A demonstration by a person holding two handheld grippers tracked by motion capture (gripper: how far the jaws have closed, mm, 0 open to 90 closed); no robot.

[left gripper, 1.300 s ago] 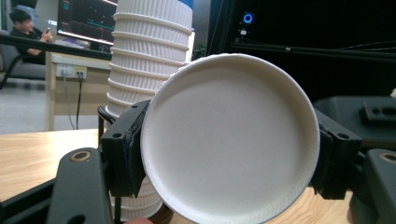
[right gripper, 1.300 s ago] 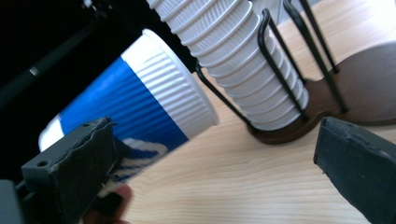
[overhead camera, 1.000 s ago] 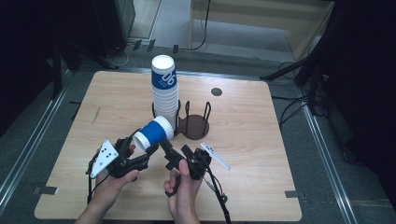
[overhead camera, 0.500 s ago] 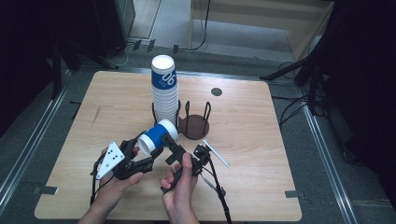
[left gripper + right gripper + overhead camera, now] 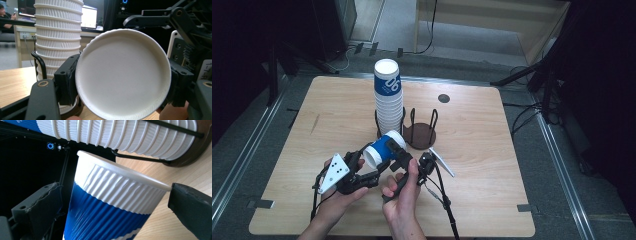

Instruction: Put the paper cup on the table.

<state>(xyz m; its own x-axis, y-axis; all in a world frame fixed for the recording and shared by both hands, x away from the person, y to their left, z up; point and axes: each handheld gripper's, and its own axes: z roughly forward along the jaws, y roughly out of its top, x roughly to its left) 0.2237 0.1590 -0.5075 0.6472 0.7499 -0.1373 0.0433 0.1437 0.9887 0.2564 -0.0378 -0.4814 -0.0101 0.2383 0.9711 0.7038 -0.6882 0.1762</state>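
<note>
A: Where's the cup right now?

B: Off the table, lying on its side between the two grippers, just in front of the tall stack of cups in the wire holder. In the left gripper view its white base faces the camera, with that gripper's jaws closed against its sides, so the left gripper is holding it.

A: And the right gripper?

B: Its jaws stand wide, one on each side of the cup near the rim. In the right gripper view there's a gap at both pads, so it isn't gripping.

A: So what's the step, as you read it?

B: Probably a handover, or a second grip to steady the cup before it goes onto the stack — I can't say which. Either way, the right jaws should close gently on the ribbed white band below the rim; paper walls buckle if squeezed hard.

A: Anything else to watch?

B: Keep the left grip on until the right one is firm. The stack leans a little and stands close behind — a careless swing could knock it. The empty side of the holder is also close by.
</note>
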